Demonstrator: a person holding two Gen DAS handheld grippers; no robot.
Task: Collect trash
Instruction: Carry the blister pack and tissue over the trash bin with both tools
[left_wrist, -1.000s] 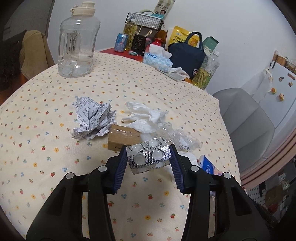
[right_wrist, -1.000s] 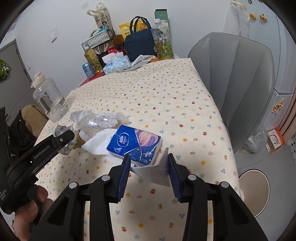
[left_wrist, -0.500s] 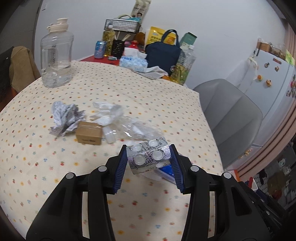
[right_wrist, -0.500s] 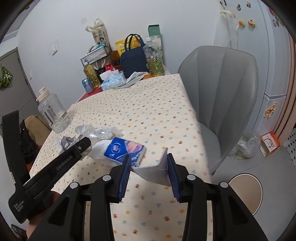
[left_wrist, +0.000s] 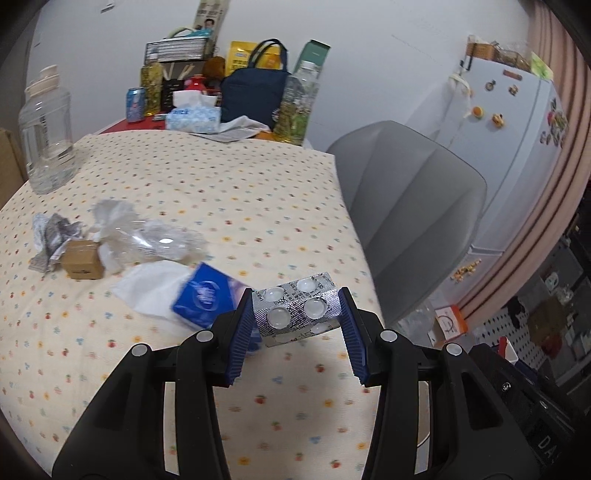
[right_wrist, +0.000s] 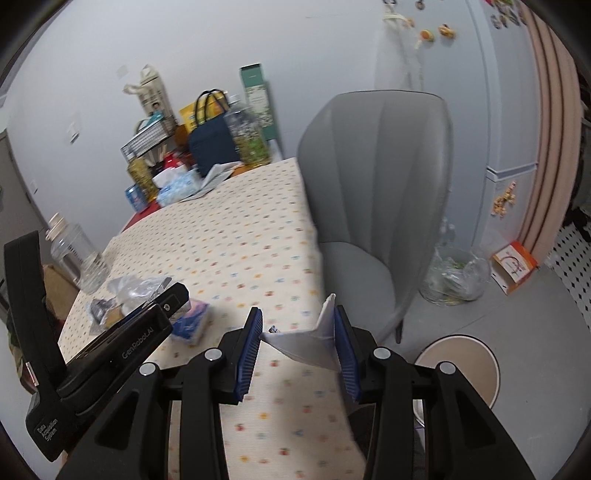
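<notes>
My left gripper is shut on a silver pill blister pack and holds it above the table's right front corner. My right gripper is shut on a folded white paper scrap above the table edge. Left on the table lie a crumpled printed paper, a small brown box, crumpled clear plastic, a white tissue and a blue tissue pack. A round bin with a tan lid stands on the floor at lower right in the right wrist view.
A grey chair stands by the table's right side. A clear water jug, tissue box, navy bag and bottles sit at the far end. A plastic bag of rubbish and an orange box are on the floor.
Both grippers have pulled back and swung right, away from the trash pile toward the table's corner and the floor, each still holding its item.
</notes>
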